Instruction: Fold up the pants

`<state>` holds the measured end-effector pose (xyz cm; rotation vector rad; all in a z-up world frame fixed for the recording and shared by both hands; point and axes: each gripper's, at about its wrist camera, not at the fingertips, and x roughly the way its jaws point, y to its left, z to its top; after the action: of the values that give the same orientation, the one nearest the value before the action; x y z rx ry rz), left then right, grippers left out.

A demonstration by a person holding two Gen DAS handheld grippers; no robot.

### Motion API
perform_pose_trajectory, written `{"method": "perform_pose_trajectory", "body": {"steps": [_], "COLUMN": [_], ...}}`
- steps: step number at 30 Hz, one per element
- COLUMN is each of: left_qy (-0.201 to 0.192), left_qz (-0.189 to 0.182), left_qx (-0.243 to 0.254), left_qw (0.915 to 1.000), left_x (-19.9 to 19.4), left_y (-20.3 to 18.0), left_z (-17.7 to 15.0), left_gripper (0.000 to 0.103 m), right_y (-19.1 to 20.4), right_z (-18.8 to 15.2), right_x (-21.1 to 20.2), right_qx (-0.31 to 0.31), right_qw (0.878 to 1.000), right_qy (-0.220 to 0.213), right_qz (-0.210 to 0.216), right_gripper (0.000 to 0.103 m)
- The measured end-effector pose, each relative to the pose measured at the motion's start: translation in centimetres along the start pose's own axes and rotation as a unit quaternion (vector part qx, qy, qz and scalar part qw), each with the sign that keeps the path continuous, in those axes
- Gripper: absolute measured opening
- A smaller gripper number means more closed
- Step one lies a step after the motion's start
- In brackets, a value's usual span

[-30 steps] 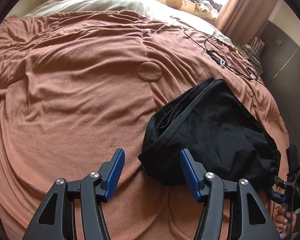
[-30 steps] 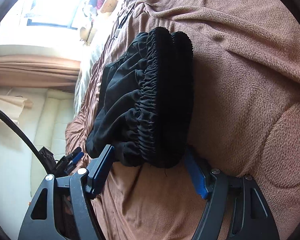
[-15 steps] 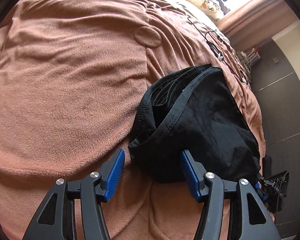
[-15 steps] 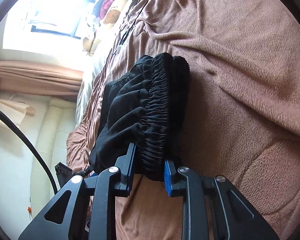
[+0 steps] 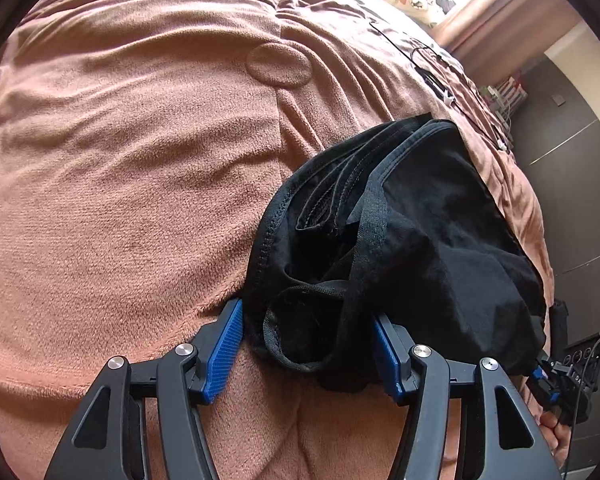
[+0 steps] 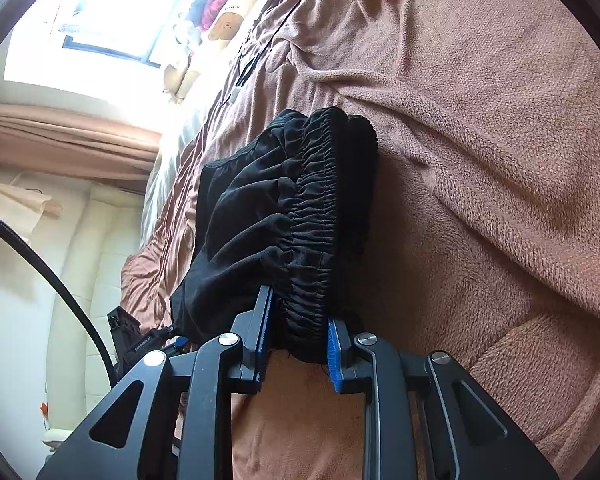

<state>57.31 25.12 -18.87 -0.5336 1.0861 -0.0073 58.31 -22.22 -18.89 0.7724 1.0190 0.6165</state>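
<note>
L wrist view: your left gripper point(image 5: 306, 344) has its jaws wide, straddling the hem end of the black pants point(image 5: 416, 236), a folded bundle on the brown blanket point(image 5: 132, 168) of the bed; not clamped yet. Next, I'd say: close on all layers. No readable writing here.

R wrist view: your right gripper point(image 6: 296, 350) has jaws narrow, pinching the elastic waistband point(image 6: 320, 208). Looks like a two-handed pick-up step. A device label point(image 6: 142, 347) at lower left is too blurred to read.
</note>
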Motion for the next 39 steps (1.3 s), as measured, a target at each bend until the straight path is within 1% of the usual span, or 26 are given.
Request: {"method": "perform_pose_trajectory", "body": {"steps": [1, 2, 4, 5, 7, 11, 15, 21, 26, 32, 39], "left_qy": [0.001, 0.0, 0.001, 0.004, -0.005, -0.024, -0.036, -0.045, -0.052, -0.059, -0.07], "left_qz": [0.009, 0.015, 0.019, 0.011, 0.015, 0.012, 0.0, -0.005, -0.014, -0.019, -0.031], "left_qx": [0.007, 0.012, 0.016, 0.016, 0.024, 0.026, 0.014, 0.009, -0.002, -0.012, -0.033], "left_qw": [0.9999, 0.9998, 0.9997, 0.9998, 0.9996, 0.9993, 0.9993, 0.9989, 0.9985, 0.998, 0.9965], "left_x": [0.1, 0.2, 0.2, 0.2, -0.3, -2.0, -4.3, -7.5, -10.0, -12.9, -16.0], "left_y": [-0.3, -0.4, -0.6, -0.6, -1.0, -1.7, -1.4, -0.9, -0.3, 0.4, 2.3], "left_z": [0.0, 0.1, 0.2, 0.2, 0.2, 0.4, 0.4, -1.0, -3.5, -7.3, -11.9], "left_gripper": [0.061, 0.058, 0.039, 0.021, 0.009, 0.007, 0.006, 0.006, 0.006, 0.006, 0.006], "right_y": [0.1, 0.2, 0.3, 0.3, 0.5, 1.6, 2.9, 4.7, 5.5, 5.8, 6.1], "right_z": [-0.1, 0.0, 0.2, 0.2, 0.1, 0.1, 0.2, -0.4, -1.0, -2.4, -4.5], "right_x": [0.0, 0.0, 0.2, 0.2, 0.1, -0.4, -1.1, -1.9, -2.9, -4.0, -5.0], "right_qx": [0.0, -0.001, -0.004, -0.005, -0.006, -0.029, -0.042, -0.06, -0.07, -0.083, -0.1], "right_qw": [1.0, 1.0, 1.0, 1.0, 1.0, 1.0, 0.999, 0.998, 0.998, 0.996, 0.995], "right_qy": [0.0, 0.0, 0.001, 0.001, 0.002, -0.004, -0.008, -0.006, 0.0, 0.013, 0.03], "right_qz": [0.0, -0.001, -0.002, -0.002, -0.002, -0.005, 0.0, -0.003, 0.001, 0.001, 0.001], "right_gripper": [0.021, 0.021, 0.021, 0.021, 0.021, 0.02, 0.018, 0.014, 0.01, 0.01, 0.01]}}
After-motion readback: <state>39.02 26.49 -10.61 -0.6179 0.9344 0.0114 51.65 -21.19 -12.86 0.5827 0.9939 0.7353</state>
